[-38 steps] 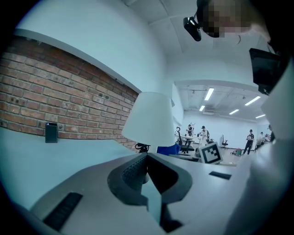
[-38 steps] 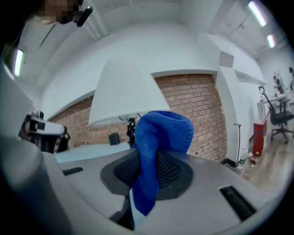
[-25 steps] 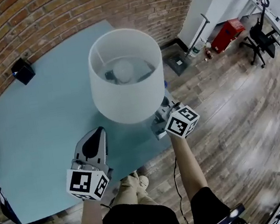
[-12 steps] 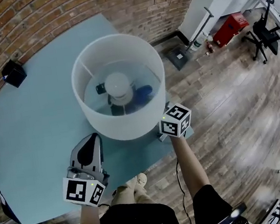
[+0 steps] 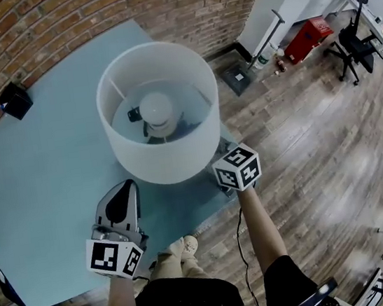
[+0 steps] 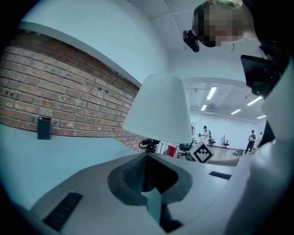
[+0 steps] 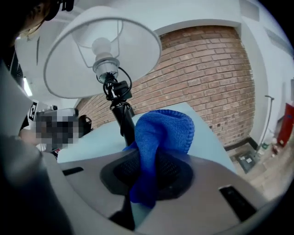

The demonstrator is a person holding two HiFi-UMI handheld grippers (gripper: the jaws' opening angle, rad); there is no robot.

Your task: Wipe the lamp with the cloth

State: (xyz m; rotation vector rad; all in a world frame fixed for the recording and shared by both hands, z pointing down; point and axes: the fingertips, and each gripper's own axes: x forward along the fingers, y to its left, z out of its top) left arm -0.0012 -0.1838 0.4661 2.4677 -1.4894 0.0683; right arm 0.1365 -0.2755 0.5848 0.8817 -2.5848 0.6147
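Note:
The lamp's white drum shade [image 5: 160,156] stands mid-table, its bulb [image 5: 156,108] showing through the open top. From below, in the right gripper view, I see the shade [image 7: 69,69], the bulb [image 7: 103,47] and the black stem [image 7: 123,120]. My right gripper [image 7: 151,160] is shut on a blue cloth [image 7: 161,133] close beside the stem, under the shade. In the head view only its marker cube [image 5: 236,166] shows, at the shade's near right rim. My left gripper [image 5: 126,188] [image 6: 147,158] is shut and holds nothing, low over the table in front of the lamp.
A teal table [image 5: 38,170] runs to a brick wall [image 5: 52,20]. A small black box [image 5: 14,100] sits near the wall at the far left. The table's near edge is just behind both grippers. Wood floor [image 5: 320,166] with a red case [image 5: 305,38] lies to the right.
The right gripper's cube slid slightly left along the shade's rim. The blue cloth seen inside the shade half a second ago is now mostly hidden. The left gripper has hardly moved.

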